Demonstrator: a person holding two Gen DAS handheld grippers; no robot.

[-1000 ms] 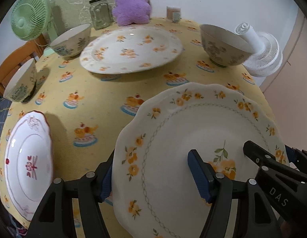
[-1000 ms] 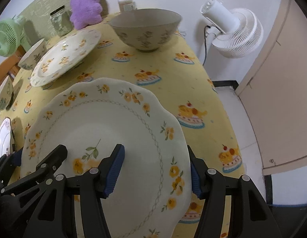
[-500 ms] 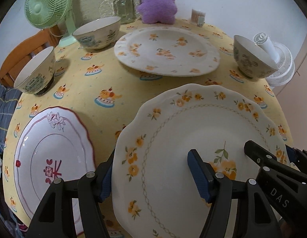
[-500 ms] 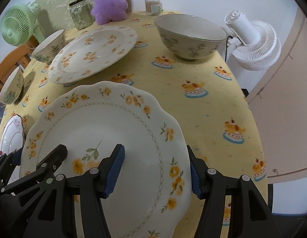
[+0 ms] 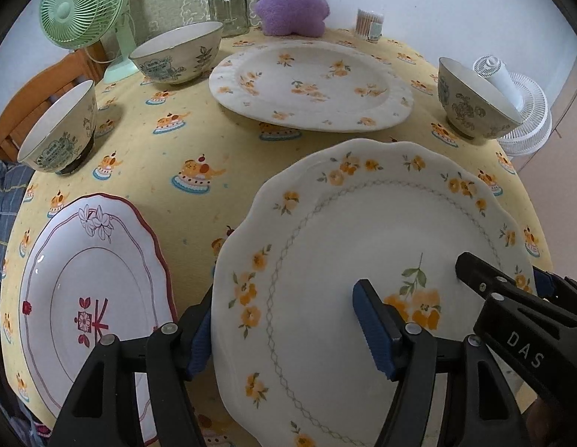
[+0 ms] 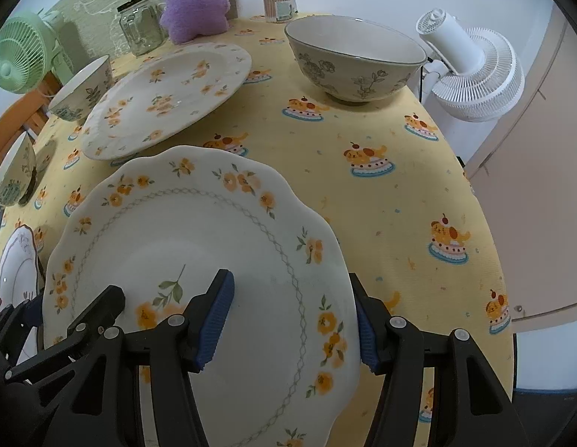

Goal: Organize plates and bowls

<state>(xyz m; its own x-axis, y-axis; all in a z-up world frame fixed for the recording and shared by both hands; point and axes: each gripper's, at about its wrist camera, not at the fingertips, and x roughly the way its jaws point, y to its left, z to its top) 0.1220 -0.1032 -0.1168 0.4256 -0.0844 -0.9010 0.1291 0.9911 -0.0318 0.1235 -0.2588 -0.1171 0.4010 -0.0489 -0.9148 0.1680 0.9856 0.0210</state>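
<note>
1. Left gripper straddles the near-left rim of the flowered plate. Its jaws have just been opening, and pad contact cannot be determined.
2. Right gripper pinches the near-right rim.
3. Judged step: setting down. The next move calls for the plate to rest flat on the tabletop, clear of the red-rimmed plate to the left, before full release.

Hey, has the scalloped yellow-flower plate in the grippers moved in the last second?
Yes. The scalloped plate, carried between both grippers, has drifted left across the table: the red-rimmed plate now lies closer beside it, and the white fan sits further off.
</note>
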